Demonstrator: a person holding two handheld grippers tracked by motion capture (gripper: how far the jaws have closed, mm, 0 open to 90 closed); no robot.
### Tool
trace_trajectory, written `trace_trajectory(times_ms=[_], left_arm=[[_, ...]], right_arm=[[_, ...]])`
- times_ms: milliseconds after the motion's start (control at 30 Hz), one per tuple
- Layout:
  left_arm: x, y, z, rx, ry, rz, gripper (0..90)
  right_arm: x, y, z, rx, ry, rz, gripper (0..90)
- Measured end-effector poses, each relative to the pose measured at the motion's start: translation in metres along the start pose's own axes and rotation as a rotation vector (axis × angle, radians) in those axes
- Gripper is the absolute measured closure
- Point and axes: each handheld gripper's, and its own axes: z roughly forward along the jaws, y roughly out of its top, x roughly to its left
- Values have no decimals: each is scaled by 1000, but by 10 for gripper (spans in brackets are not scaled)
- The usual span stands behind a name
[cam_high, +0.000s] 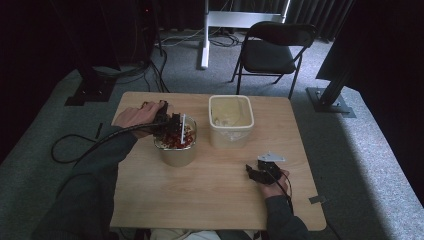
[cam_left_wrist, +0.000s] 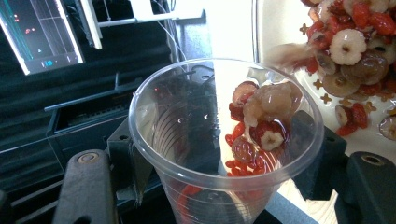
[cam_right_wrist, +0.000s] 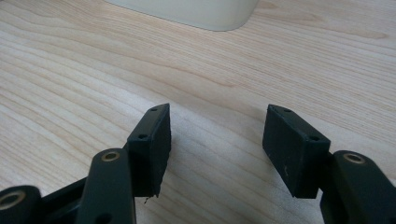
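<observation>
- Left gripper (cam_high: 172, 125): I've got its jaws clamped on a clear plastic cup (cam_left_wrist: 224, 140), held tipped over the round glass bowl (cam_high: 176, 145) near the tabletop's (cam_high: 210, 185) left-centre.
- Cup: thin, see-through, ribbed lower wall, round rolled rim. Partly loaded w/ the dried mix – red berries, wrinkled brown dates, pale glossy lumps.
- Bowl: from the high view it's a short wide tub w/ a clear wall, heaped w/ the same red/white/brown mix. In the left gripper view the mix (cam_left_wrist: 355, 46) lies just beyond the cup rim on a pale surface, w/ holed white rounds and small tan star-shaped bits.
- Risk 1: cup wall is flimsy; more squeeze prob buckles it and pops pieces out, less and it slips thru the jaws.
- Risk 2: tip it further away from the bowl and pieces roll onto the tabletop; the sticky lumps may hang, then drop all at once.
- Square cream tub (cam_high: 231, 120): right of the bowl, rounded corners, smooth matte plastic, pale contents I can't make out. Close enough to get knocked if I swing the cup across.
- Right gripper (cam_high: 260, 172): parked low over bare pale wood grain, jaws apart, nothing between the flat black pads (cam_right_wrist: 152, 149). Little risk here; cable drag is the one thing to watch.
</observation>
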Motion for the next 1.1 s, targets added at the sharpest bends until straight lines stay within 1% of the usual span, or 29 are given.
trace_trajectory(times_ms=[100, 200, 300, 333, 400, 600, 767, 933, 1000, 1033, 1067, 1100], left_arm=[[0, -1, 0, 5, 2, 7, 336], [0, -2, 0, 6, 2, 2, 336], [-1, -2, 0, 8, 3, 4, 336], [0, -2, 0, 12, 5, 11, 336], [-1, -3, 0, 13, 4, 6, 335], [-1, -2, 1, 19, 4, 22, 335], [0, 0, 0, 30, 12, 39, 335], [0, 4, -3, 17, 14, 50, 335], [0, 3, -2, 23, 11, 51, 336], [0, -3, 6, 53, 6, 43, 335], [0, -3, 6, 53, 6, 43, 336], [-1, -5, 8, 69, 2, 49, 335]], right_arm=[[0, 0, 0, 0, 0, 1, 414], [0, 0, 0, 0, 0, 1, 414], [0, 0, 0, 0, 1, 1, 414], [0, 0, 0, 0, 0, 1, 413], [0, 0, 0, 0, 0, 1, 413], [0, 0, 0, 0, 0, 0, 414], [0, 0, 0, 0, 0, 0, 414], [0, 0, 0, 1, 0, 1, 414], [0, 0, 0, 1, 0, 1, 414], [0, 0, 0, 1, 0, 1, 413], [0, 0, 0, 1, 0, 1, 413], [0, 0, 0, 0, 0, 0, 413]])
